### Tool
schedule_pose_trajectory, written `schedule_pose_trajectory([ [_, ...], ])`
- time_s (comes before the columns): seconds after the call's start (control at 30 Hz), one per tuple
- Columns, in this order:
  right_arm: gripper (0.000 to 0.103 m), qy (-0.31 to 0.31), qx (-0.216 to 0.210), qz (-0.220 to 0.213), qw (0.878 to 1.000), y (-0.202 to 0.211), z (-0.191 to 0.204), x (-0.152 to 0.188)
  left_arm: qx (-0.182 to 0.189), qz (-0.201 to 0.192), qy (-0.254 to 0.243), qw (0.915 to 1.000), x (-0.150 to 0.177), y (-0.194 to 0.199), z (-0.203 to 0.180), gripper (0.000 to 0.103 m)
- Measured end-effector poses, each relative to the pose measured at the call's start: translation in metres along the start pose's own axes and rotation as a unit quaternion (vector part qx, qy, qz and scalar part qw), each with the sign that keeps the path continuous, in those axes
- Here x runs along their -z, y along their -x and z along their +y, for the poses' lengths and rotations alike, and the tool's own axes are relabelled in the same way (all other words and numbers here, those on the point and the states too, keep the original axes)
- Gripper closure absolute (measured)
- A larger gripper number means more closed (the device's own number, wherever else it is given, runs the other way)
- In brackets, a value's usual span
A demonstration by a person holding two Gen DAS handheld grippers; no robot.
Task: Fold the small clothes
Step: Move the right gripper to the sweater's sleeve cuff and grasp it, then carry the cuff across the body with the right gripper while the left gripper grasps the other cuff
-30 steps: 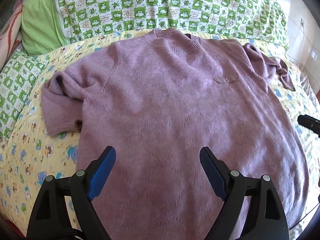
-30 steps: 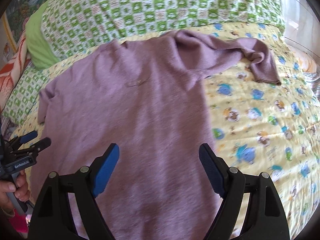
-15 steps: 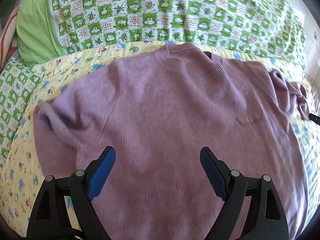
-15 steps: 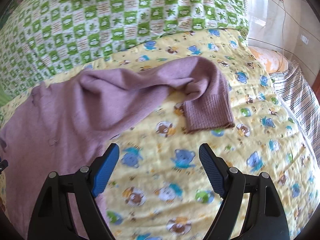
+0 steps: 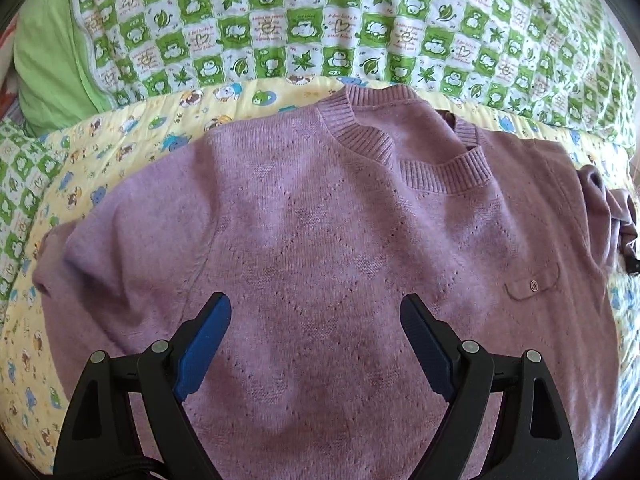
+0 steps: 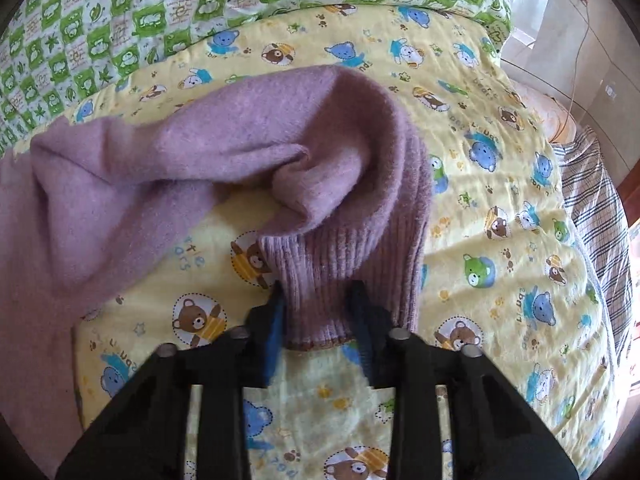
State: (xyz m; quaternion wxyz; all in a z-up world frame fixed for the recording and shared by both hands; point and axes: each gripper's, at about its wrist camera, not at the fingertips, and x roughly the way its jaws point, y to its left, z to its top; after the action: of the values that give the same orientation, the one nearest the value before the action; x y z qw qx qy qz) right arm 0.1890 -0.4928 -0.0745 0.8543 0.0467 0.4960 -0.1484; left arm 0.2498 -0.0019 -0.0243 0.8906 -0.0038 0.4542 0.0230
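A mauve knit sweater [image 5: 328,248] lies spread face up on the bed, collar [image 5: 404,148] toward the far side, with a small chest pocket [image 5: 532,286] at the right. My left gripper [image 5: 316,340] is open and empty, just above the sweater's chest. In the right wrist view the sweater's sleeve [image 6: 248,152] is bunched on the quilt. My right gripper [image 6: 318,312] has closed on the ribbed sleeve cuff [image 6: 340,280], which sits between its jaws.
The bed is covered by a yellow bear-print quilt [image 6: 500,240]. A green and white checked blanket [image 5: 360,20] is piled along the far side, with a green pillow [image 5: 48,56] at the left. A plaid cloth [image 6: 600,208] lies at the bed's right edge.
My right gripper moved forward onto the sleeve and closed on its cuff. My left gripper advanced over the sweater toward the collar and stays open.
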Motion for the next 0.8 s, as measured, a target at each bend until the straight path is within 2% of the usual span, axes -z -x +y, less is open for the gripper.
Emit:
schedule_pose_trajectory([
  [0.07,0.093,-0.018,-0.017,-0.006,1.000,0.015,-0.002,-0.002,0.005,0.004,0.005,1.0000,0.002,-0.001,0.001,0.016],
  [0.2,0.093,-0.008,-0.105,-0.043,0.994,0.071,0.035,-0.005,0.019,0.010,0.013,0.9997,0.008,0.003,0.000,0.016],
  [0.3,0.093,0.011,-0.202,-0.055,0.978,0.111,0.092,-0.006,0.028,0.007,0.013,0.9995,0.013,0.013,0.000,0.016],
  [0.43,0.093,0.034,-0.327,-0.036,0.944,0.138,0.194,-0.004,0.047,0.005,0.022,0.9986,0.019,0.027,0.005,0.016],
  [0.5,0.093,0.042,-0.371,-0.017,0.928,0.137,0.245,-0.003,0.054,0.006,0.024,0.9982,0.023,0.032,0.008,0.015],
  [0.63,0.093,0.061,-0.421,0.024,0.905,0.115,0.330,-0.001,0.065,0.014,0.028,0.9974,0.032,0.036,0.015,0.015],
  [0.8,0.093,0.074,-0.445,0.096,0.887,0.070,0.385,0.016,0.061,0.035,0.041,0.9967,0.036,0.023,0.023,0.015],
])
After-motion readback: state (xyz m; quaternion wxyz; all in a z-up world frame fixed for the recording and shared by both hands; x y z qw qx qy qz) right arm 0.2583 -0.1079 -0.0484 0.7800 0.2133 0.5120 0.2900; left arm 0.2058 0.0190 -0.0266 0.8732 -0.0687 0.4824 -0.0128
